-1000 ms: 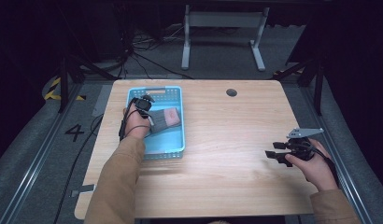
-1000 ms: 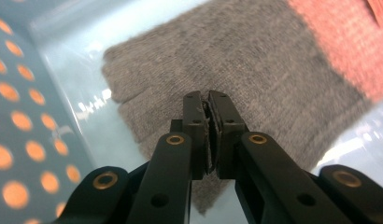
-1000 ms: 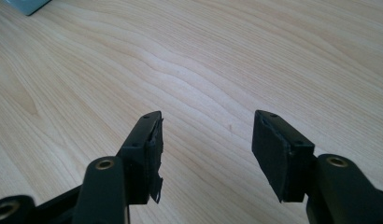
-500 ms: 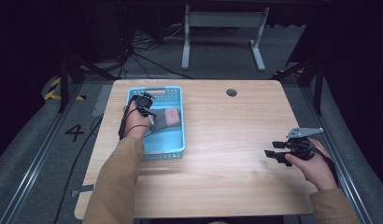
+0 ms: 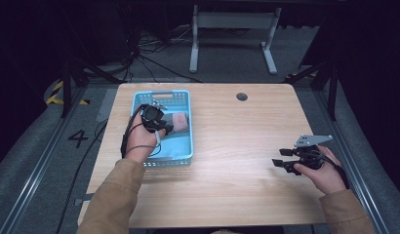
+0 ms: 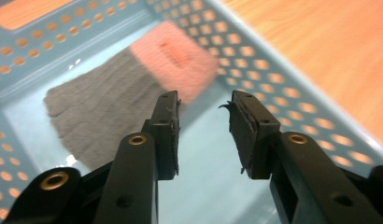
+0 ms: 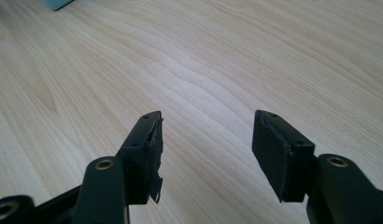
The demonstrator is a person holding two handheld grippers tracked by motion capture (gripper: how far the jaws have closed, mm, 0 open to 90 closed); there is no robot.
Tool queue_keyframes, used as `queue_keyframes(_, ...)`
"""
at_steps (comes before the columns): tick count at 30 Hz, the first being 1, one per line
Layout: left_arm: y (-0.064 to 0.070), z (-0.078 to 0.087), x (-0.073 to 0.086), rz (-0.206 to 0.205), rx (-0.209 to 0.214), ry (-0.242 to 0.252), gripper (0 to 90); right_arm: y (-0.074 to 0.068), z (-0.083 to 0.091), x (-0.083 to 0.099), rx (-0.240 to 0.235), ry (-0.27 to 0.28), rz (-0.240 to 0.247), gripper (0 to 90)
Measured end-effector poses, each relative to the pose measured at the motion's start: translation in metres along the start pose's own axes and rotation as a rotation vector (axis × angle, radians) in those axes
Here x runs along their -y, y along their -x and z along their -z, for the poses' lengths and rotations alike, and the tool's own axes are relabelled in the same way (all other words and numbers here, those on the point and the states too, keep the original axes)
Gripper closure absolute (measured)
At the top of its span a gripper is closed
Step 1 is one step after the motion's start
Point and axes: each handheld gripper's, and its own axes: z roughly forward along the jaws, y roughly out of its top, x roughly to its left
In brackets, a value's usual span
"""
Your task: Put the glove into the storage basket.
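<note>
A light blue perforated basket [image 5: 184, 146] sits on the left half of the wooden table [image 5: 237, 131]. Inside it lies a grey knitted cloth with a pink end [image 5: 180, 121], which shows closer as the grey and pink cloth [image 6: 115, 102] in the left gripper view. My left gripper [image 5: 161, 127] hovers inside the basket just short of the cloth [image 6: 180, 70], open, with nothing between its jaws [image 6: 202, 122]. My right gripper [image 5: 281, 158] is held low over bare wood at the right side, open and empty [image 7: 206, 140].
A dark round grommet [image 5: 242, 96] is set in the table near its far edge. Basket walls [image 6: 292, 107] close in around the left gripper. A corner of the basket [image 7: 56, 3] shows far off in the right gripper view. Metal desk legs [image 5: 232, 34] stand beyond the table.
The left hand has drawn slightly back toward the near side of the basket. The right gripper has barely shifted.
</note>
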Motion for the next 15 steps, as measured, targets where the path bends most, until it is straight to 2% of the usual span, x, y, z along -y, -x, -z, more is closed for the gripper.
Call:
queue_keyframes(5, 0.028, 0.022, 0.009, -0.065, 0.062, 0.034, 58.7, -0.005, -0.001, 0.004, -0.020, 0.016, 0.023, 43.9)
queue_keyframes(7, 0.043, 0.030, 0.017, -0.086, 0.095, 0.057, 58.1, -0.008, -0.004, 0.007, -0.027, 0.014, 0.034, 43.7)
queue_keyframes(10, 0.063, 0.036, 0.031, -0.123, 0.150, 0.066, 57.1, -0.011, -0.007, 0.011, -0.046, 0.007, 0.044, 43.1)
queue_keyframes(15, 0.086, 0.035, 0.053, -0.148, 0.189, 0.060, 55.9, -0.014, -0.014, 0.015, -0.060, -0.008, 0.051, 42.8)
